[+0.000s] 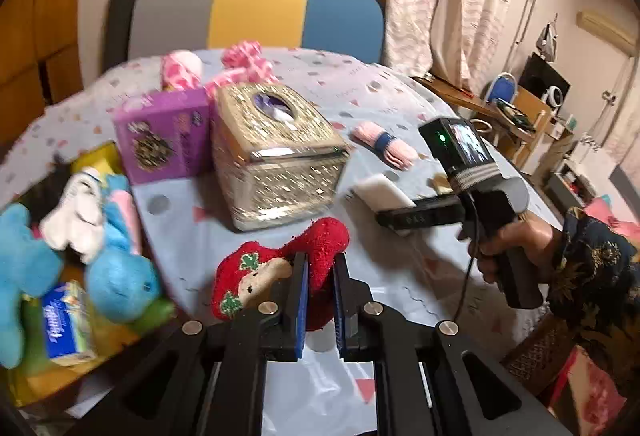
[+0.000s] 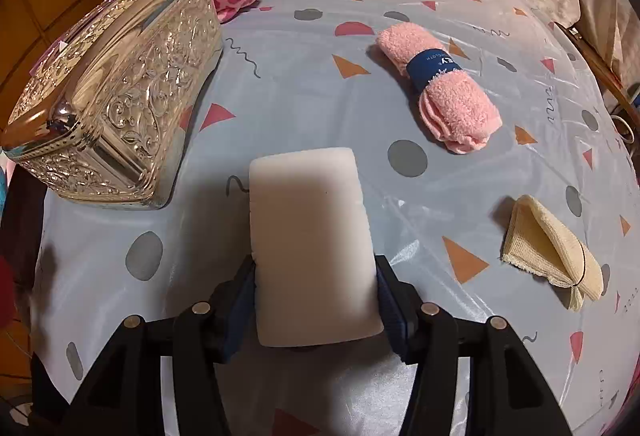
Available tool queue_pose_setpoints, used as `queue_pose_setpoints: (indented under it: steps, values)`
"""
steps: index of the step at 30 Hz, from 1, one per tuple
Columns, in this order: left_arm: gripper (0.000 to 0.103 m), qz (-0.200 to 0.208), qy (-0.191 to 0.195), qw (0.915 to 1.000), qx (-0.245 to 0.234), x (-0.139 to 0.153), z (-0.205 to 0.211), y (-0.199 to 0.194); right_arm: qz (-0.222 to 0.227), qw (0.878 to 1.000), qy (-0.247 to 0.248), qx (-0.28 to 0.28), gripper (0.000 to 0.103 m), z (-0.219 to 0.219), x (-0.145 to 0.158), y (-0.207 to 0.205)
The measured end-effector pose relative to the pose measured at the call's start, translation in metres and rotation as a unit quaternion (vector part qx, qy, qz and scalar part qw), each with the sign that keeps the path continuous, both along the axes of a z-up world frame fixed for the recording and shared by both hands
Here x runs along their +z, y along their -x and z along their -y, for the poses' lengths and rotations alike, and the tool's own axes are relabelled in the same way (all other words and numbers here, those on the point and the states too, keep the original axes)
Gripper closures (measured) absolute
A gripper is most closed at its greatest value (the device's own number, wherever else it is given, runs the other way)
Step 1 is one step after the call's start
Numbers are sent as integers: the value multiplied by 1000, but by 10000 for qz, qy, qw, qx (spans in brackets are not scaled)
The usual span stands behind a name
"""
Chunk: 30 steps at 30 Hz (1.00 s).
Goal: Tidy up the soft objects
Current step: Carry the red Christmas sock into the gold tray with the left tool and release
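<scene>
Our left gripper (image 1: 320, 268) is closed on the red plush toy (image 1: 280, 268), its fingers pinching the toy above the patterned tablecloth (image 1: 384, 92). Our right gripper (image 2: 316, 284) clamps a white sponge (image 2: 312, 244). Beyond it lie a rolled pink towel (image 2: 440, 88), a beige cloth (image 2: 552, 252), and, leftward, a silver tissue box (image 2: 116, 92).

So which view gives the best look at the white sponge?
The right wrist view: the white sponge fills the centre, clamped between the right gripper fingers. The left wrist view shows it small, side-on and partly hidden.
</scene>
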<state>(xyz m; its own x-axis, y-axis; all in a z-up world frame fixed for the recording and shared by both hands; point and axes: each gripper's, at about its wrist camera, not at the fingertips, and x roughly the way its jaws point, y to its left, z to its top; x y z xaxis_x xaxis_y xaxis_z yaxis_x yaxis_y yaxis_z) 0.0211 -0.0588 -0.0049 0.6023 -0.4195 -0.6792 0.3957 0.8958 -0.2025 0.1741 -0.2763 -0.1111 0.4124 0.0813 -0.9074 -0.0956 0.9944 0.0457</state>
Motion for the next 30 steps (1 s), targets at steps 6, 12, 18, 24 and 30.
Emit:
queue_pose_setpoints:
  steps: [6,12,18,24,30]
  values:
    - [92,244,-145,9991,307,15,-14,1,123,9997,180,92,46,-9,-4,1]
    - [92,399,-162,9977,522,25,-28,4,254,9991,284,172,46,-13,-1,14]
    - [92,398,-182,9966,703,27,-42,4,295,9988,351,190,46,-14,3,23]
    - [92,400,-171,9956,834,26,-53,6,291,9984,418,242,46,-15,3,23]
    - [92,375,-112,9941,1015,26,-71,4,338,9977,496,303,46,-16,5,27]
